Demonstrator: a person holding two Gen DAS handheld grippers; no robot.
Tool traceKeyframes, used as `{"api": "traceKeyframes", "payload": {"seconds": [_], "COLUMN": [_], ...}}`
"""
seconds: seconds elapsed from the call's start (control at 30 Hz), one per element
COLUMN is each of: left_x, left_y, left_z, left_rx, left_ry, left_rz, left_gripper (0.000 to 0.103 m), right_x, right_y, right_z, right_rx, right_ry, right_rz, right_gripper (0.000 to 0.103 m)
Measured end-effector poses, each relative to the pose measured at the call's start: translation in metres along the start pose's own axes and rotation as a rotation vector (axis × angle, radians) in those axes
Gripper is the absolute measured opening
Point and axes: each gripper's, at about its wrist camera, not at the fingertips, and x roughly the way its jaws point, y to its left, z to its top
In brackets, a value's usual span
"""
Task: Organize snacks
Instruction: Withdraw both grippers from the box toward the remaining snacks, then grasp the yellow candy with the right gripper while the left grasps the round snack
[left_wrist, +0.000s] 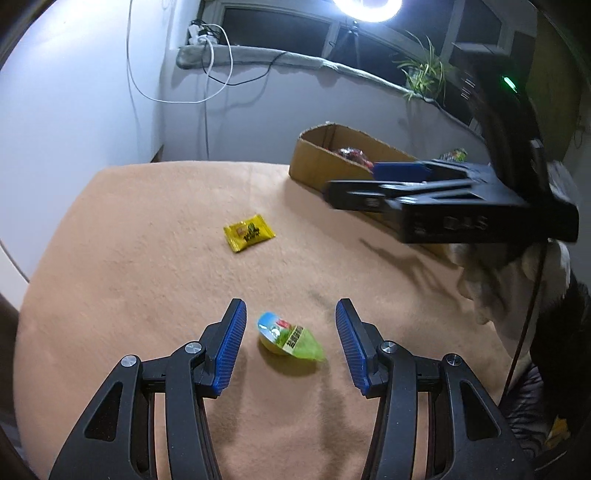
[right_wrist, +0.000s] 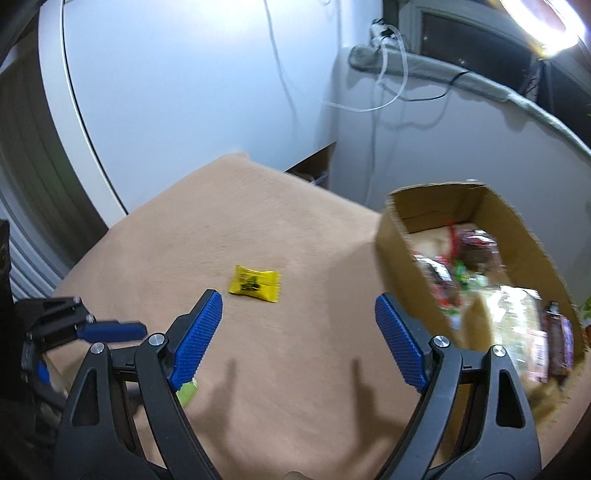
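Observation:
A jelly cup (left_wrist: 286, 338) with a green and blue lid lies tilted on the tan tablecloth (left_wrist: 147, 258). My left gripper (left_wrist: 291, 303) is open around the cup, one blue pad on each side and neither touching. A yellow snack packet (left_wrist: 249, 232) lies farther out on the cloth. In the right wrist view the same yellow packet (right_wrist: 255, 284) sits just beyond my right gripper (right_wrist: 298, 299), which is open wide and empty. The cardboard box (right_wrist: 395, 251) to the right holds several wrapped snacks. A green edge of the jelly cup (right_wrist: 186, 393) peeks out behind the right gripper's left finger.
My right gripper (left_wrist: 354, 184) hovers in front of the cardboard box (left_wrist: 314, 162). My left gripper (right_wrist: 110, 317) shows at the left edge of the right wrist view. A green packet (left_wrist: 456, 154) lies behind the box. Cables (left_wrist: 218, 74) hang from the sill. The table's far edge meets the wall.

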Motion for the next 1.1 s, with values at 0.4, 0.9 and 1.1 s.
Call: {"api": "traceKeyframes", "payload": {"seconds": [0.4,0.9,1.1], "left_x": [0.017,0.028,0.031], "left_y": [0.008,0.006,0.005], "left_z": [-0.013,-0.016,-0.018], "left_rx": [-0.015,0.005,0.021], "left_ry": [0.019,0.034,0.034], "left_rz": [-0.022,0.000,0.013], "left_gripper": [0.049,0.049,0.031], "right_x": [0.077,0.090,0.085], "right_y": [0.025,0.038,0.037], "right_z": [0.006,0.004,0.003], "right_rx": [-0.018,-0.073,-0.079], "right_ry": [0.130,0.147,0.143], "right_rz": [0.009,-0.050,-0.056], "right_gripper": [0.087,0.062,0.037]}}
